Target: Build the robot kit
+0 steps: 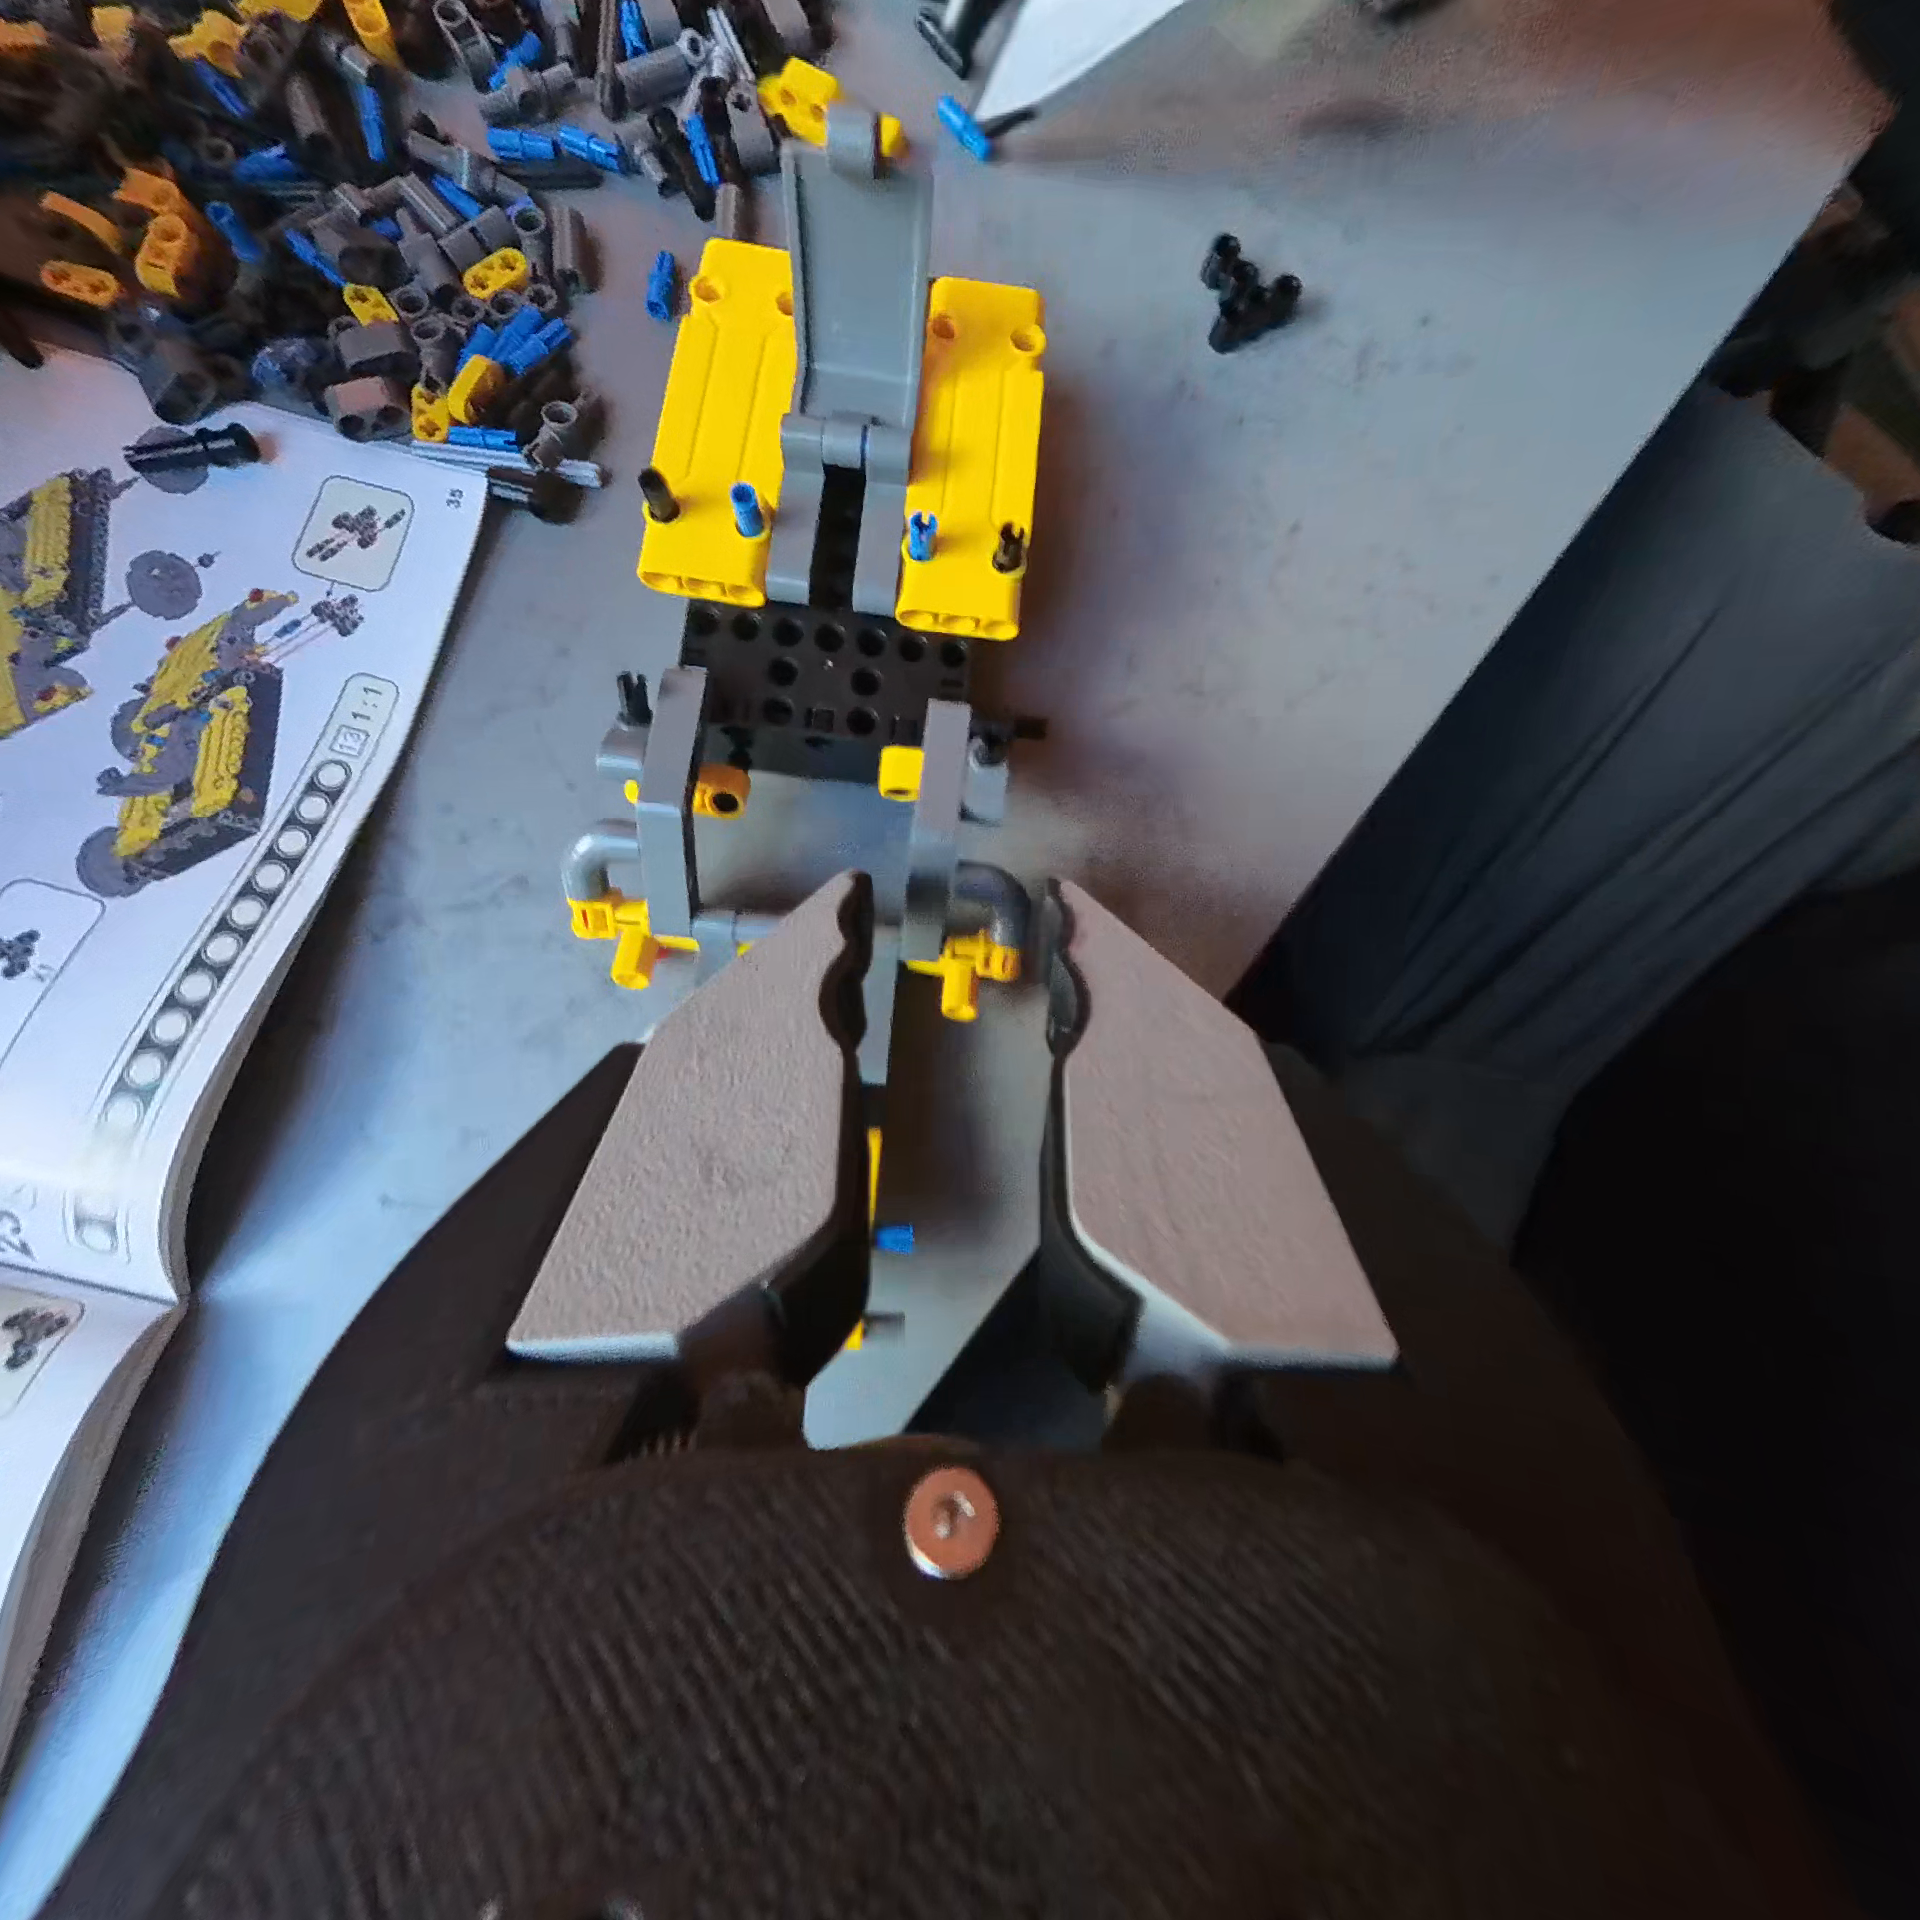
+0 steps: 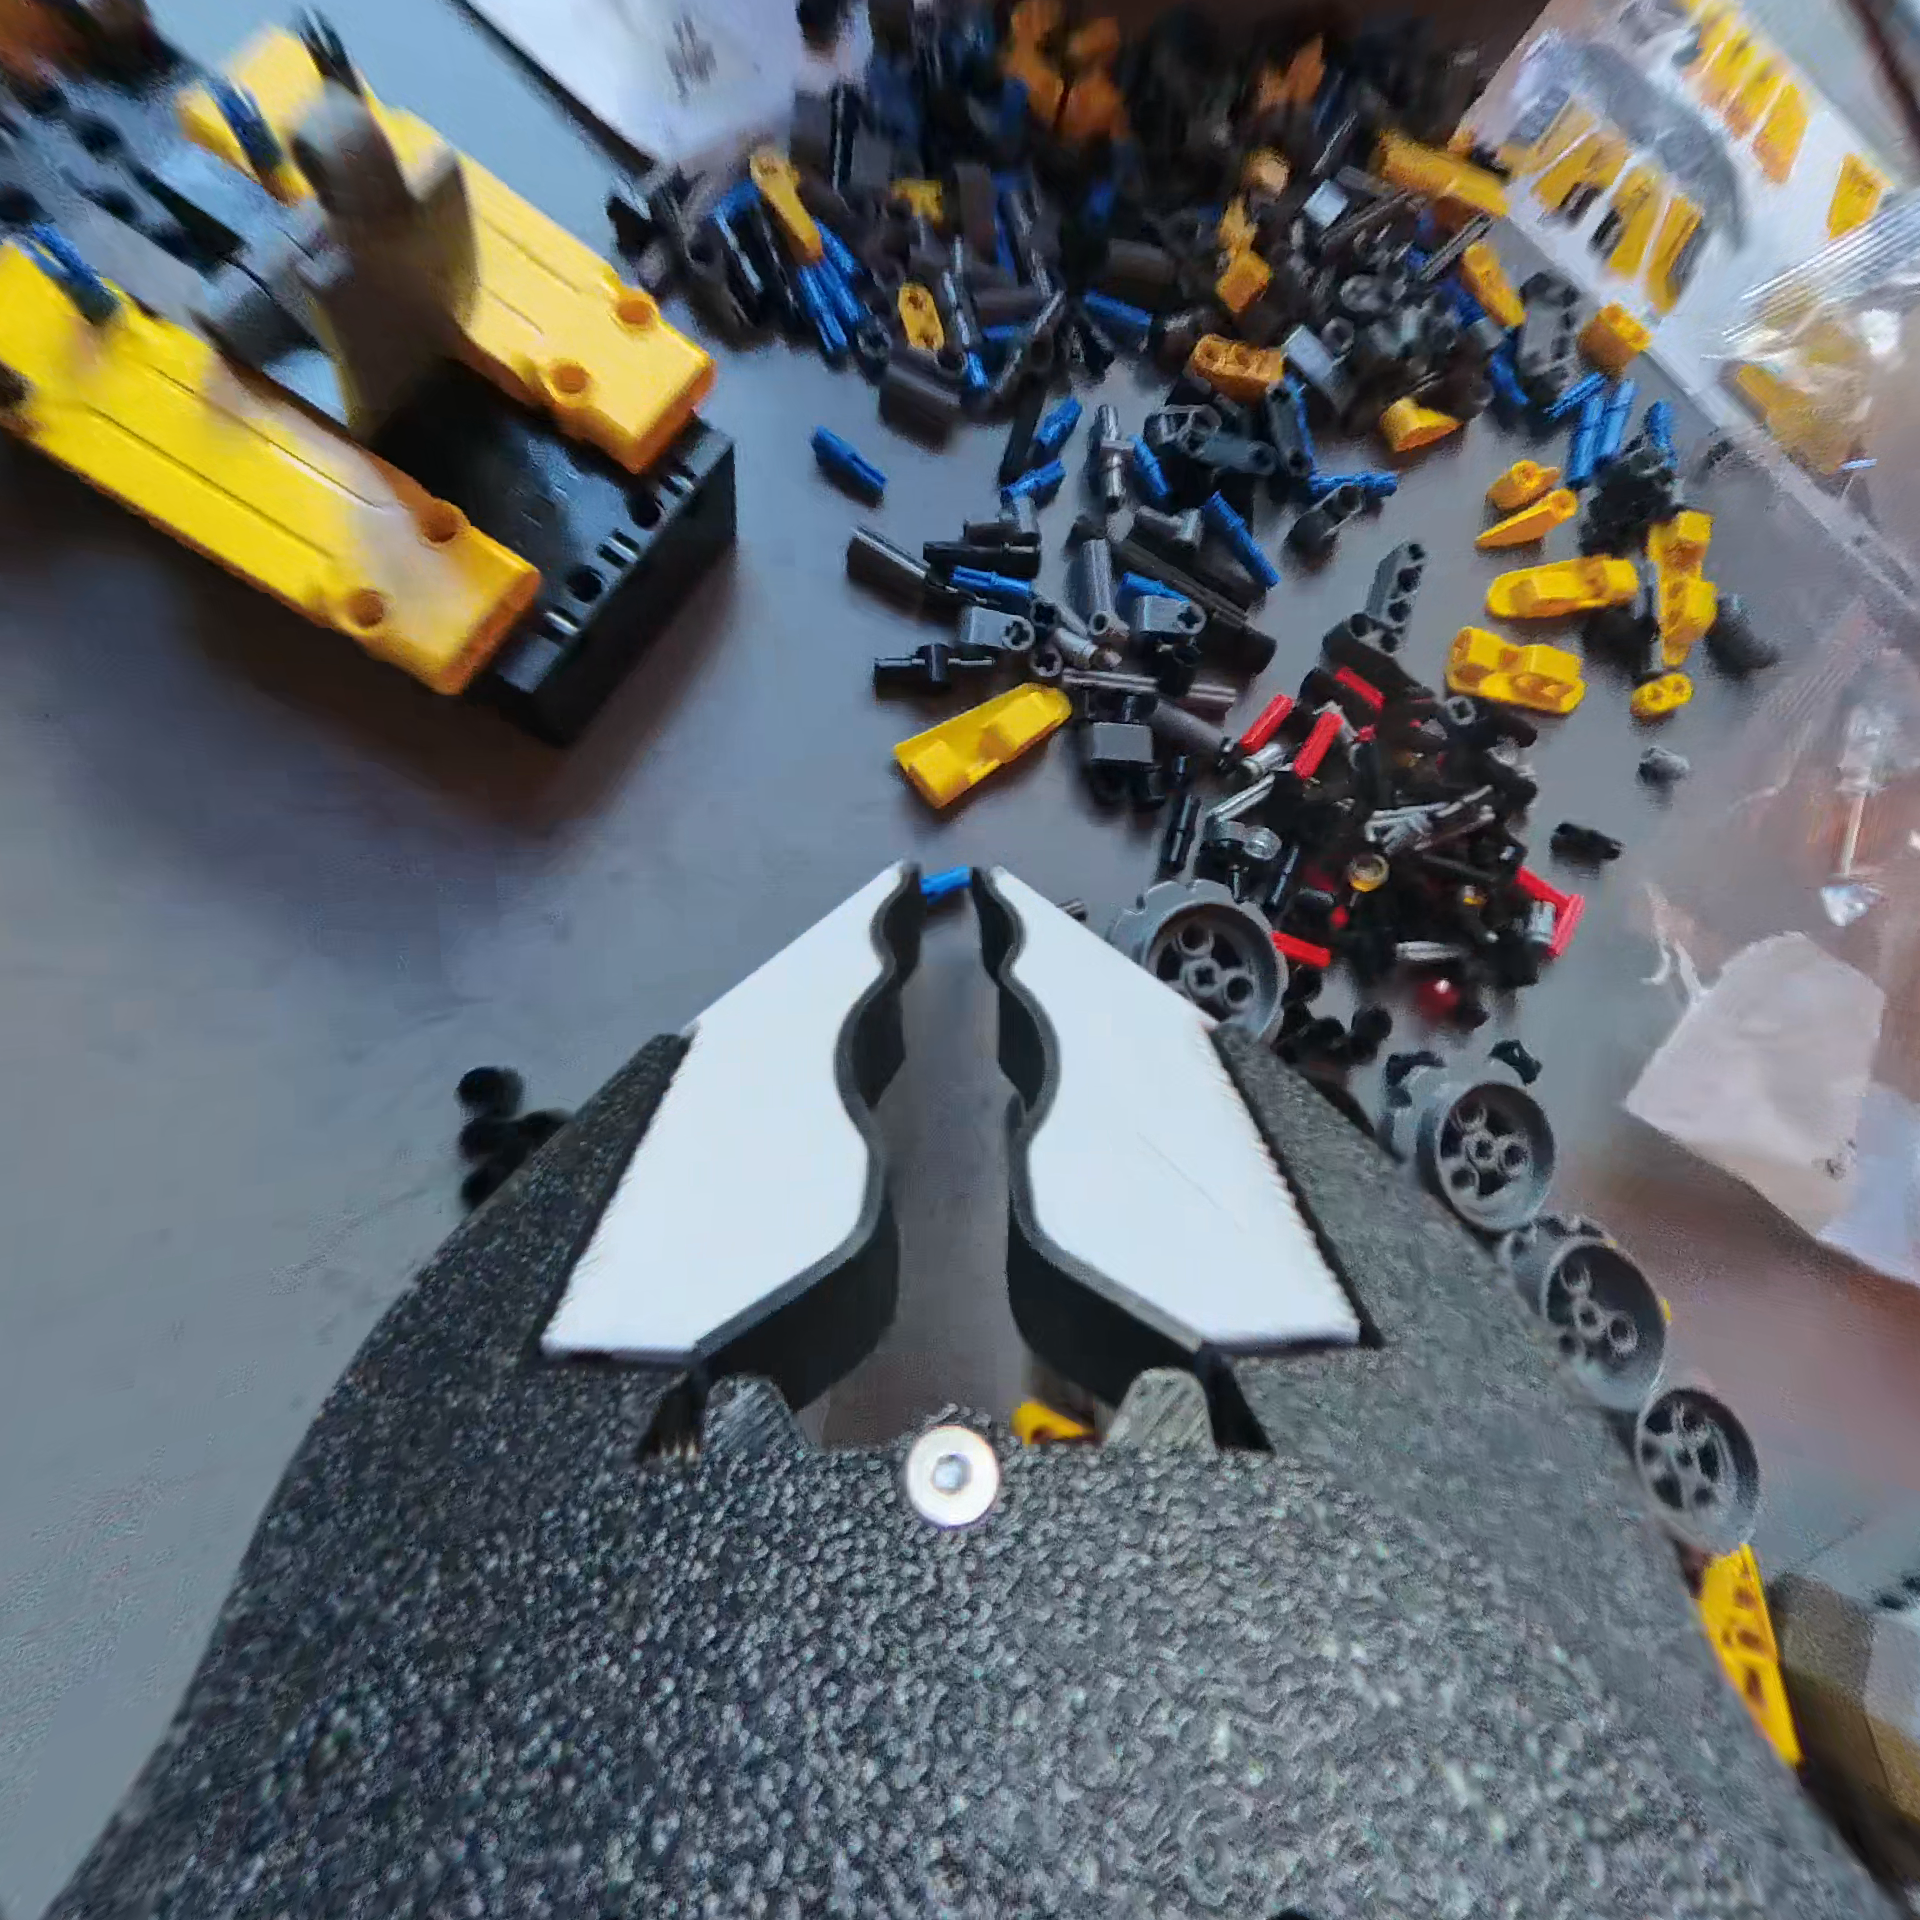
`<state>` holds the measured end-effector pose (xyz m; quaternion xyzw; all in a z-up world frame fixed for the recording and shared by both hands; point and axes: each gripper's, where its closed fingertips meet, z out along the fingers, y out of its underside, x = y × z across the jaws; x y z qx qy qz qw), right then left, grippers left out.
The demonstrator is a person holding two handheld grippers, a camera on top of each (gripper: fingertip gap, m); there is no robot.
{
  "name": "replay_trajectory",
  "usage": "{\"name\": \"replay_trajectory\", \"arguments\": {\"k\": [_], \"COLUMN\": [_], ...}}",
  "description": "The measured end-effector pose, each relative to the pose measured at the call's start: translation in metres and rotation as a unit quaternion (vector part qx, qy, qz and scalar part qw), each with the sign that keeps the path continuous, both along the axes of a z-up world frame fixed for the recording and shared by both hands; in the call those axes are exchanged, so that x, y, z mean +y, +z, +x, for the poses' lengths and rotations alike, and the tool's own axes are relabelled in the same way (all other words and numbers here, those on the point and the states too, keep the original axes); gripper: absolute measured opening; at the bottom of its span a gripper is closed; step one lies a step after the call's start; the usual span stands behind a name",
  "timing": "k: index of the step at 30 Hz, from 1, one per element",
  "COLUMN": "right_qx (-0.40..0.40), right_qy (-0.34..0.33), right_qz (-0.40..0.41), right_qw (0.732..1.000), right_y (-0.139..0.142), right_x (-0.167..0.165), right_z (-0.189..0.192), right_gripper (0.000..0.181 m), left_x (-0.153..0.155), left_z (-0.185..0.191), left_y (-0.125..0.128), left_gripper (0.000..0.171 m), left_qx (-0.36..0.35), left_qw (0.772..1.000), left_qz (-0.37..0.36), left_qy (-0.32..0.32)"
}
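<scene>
Here, a grey tabletop (image 1: 1299, 520) carries everything, seen from two hand-held claws. Largest is the half-built toy vehicle (image 1: 831, 665), with yellow side panels, a black pinhole block and grey beams; it stretches straight ahead of the left gripper (image 1: 956, 904). That claw stands fairly wide around the model's near end: a grey beam runs between its fingers, lying against the left finger, while the right finger sits just beside a curved grey pipe piece (image 1: 987, 894); I cannot tell whether it is actually gripping. Left of this claw lies an open instruction booklet (image 1: 208, 831), and beyond it, up and to the left, a heap of loose pins and connectors (image 1: 343, 229). A small black connector (image 1: 1247, 296) lies alone ahead to the right.

The right gripper (image 2: 948, 883) is narrowed to a slim gap, pinching a small blue pin (image 2: 943, 882) at its very tips. The model (image 2: 343, 395) is ahead to its left, blurred. Ahead and right spreads the parts pile (image 2: 1247, 468); three grey wheel hubs (image 2: 1486, 1153) line this claw's right flank, clear plastic bags (image 2: 1714, 208) beyond.
</scene>
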<state>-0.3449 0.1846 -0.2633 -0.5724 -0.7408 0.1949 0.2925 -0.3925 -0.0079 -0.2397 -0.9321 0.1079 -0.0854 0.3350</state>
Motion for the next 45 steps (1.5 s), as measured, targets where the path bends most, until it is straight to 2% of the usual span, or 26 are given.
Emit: {"name": "replay_trajectory", "arguments": {"k": [2, 4, 5, 10, 14, 16, 19, 25, 28, 32, 36, 40, 45], "right_qx": [-0.007, -0.007, -0.004, 0.047, 0.088, 0.151, 0.196, 0.178, 0.181, 0.204, 0.232, 0.247, 0.288], "right_qy": [0.011, -0.003, -0.008, -0.036, -0.102, -0.131, -0.107, -0.092, -0.115, -0.177, -0.176, -0.151, -0.108], "right_qz": [-0.012, 0.009, 0.023, 0.000, -0.002, -0.058, -0.165, -0.148, -0.105, -0.091, -0.116, -0.127, -0.098], "right_qw": [1.000, 1.000, 1.000, 0.998, 0.991, 0.978, 0.961, 0.969, 0.971, 0.959, 0.950, 0.949, 0.947], "right_y": [-0.003, 0.000, 0.002, 0.033, 0.053, 0.063, 0.061, 0.045, 0.041, 0.045, 0.053, 0.062, 0.076], "right_x": [0.000, 0.014, 0.021, 0.033, 0.053, 0.045, 0.003, -0.034, -0.025, 0.002, 0.005, -0.002, -0.012], "right_z": [-0.004, -0.006, -0.007, -0.003, 0.025, 0.032, 0.035, 0.049, 0.054, 0.072, 0.077, 0.067, 0.046], "right_gripper": [0.000, 0.005, 0.001, 0.009, 0.020, 0.028, 0.031, 0.033, 0.031, 0.029, 0.028, 0.029, 0.033], "left_x": [-0.011, -0.022, -0.027, -0.039, -0.044, -0.046, -0.046, -0.050, -0.053, -0.054, -0.059, -0.064, -0.072], "left_z": [0.003, 0.000, -0.001, -0.011, -0.012, -0.011, -0.009, -0.006, -0.004, -0.005, 0.000, 0.006, 0.007], "left_y": [0.007, 0.016, 0.021, 0.034, 0.033, 0.033, 0.032, 0.040, 0.038, 0.040, 0.036, 0.034, 0.036], "left_gripper": [0.032, 0.032, 0.033, 0.032, 0.035, 0.036, 0.037, 0.039, 0.039, 0.038, 0.037, 0.035, 0.035], "left_qx": [-0.015, -0.021, -0.026, -0.048, -0.077, -0.091, -0.108, -0.109, -0.108, -0.103, -0.099, -0.107, -0.103], "left_qw": [1.000, 0.999, 0.998, 0.991, 0.984, 0.978, 0.970, 0.960, 0.959, 0.957, 0.959, 0.958, 0.950], "left_qz": [0.014, 0.036, 0.050, 0.120, 0.155, 0.185, 0.216, 0.258, 0.264, 0.270, 0.265, 0.267, 0.295], "left_qy": [-0.007, 0.003, 0.006, 0.029, 0.026, 0.021, 0.022, 0.010, 0.004, 0.010, 0.002, 0.001, 0.005]}}
